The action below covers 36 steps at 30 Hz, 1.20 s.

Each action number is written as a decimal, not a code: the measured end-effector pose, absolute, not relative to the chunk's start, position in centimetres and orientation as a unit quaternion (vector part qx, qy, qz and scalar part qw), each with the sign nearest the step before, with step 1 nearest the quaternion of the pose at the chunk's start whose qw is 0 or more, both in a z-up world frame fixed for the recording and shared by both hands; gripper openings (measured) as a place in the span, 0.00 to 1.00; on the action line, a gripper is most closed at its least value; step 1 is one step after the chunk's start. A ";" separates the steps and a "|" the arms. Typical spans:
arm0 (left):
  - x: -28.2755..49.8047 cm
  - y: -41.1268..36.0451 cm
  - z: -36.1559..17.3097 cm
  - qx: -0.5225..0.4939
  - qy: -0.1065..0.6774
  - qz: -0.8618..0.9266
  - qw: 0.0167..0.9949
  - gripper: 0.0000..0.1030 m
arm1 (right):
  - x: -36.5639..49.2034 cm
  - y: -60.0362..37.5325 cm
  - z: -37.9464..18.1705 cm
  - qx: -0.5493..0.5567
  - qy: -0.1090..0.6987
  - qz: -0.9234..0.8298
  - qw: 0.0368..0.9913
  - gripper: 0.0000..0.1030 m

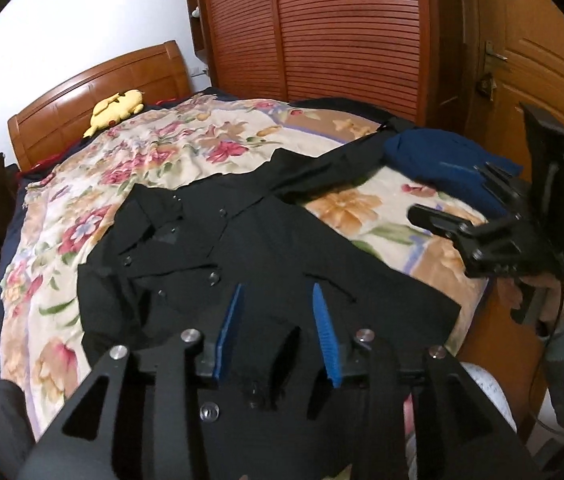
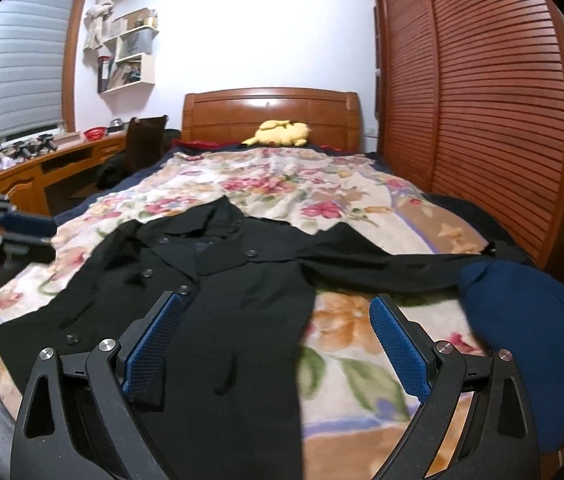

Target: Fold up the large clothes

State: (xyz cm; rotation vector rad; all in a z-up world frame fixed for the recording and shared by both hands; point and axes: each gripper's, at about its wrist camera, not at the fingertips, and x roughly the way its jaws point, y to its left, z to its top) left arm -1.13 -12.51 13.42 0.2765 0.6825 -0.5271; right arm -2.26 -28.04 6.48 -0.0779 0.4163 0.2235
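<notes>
A large black buttoned coat [image 1: 242,248] lies spread front-up on the floral blanket [image 1: 130,152], one sleeve stretched toward the wardrobe side. It also shows in the right wrist view [image 2: 218,280]. My left gripper [image 1: 278,292] is open above the coat's lower part, holding nothing. My right gripper [image 2: 276,304] is wide open over the coat's hem edge and the blanket [image 2: 282,188], empty. The right gripper also shows in the left wrist view [image 1: 462,200] at the bed's right edge.
A dark blue garment [image 2: 534,328] lies bunched at the sleeve's end; it also shows in the left wrist view [image 1: 442,160]. A yellow plush toy [image 2: 282,132] sits by the headboard. A slatted wardrobe [image 2: 482,100] runs along the right, a desk [image 2: 42,168] along the left.
</notes>
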 end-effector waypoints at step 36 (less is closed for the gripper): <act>-4.7 6.8 2.3 0.005 0.328 -0.121 0.937 0.44 | 0.8 -11.8 -5.8 -0.215 0.339 0.245 0.883 0.20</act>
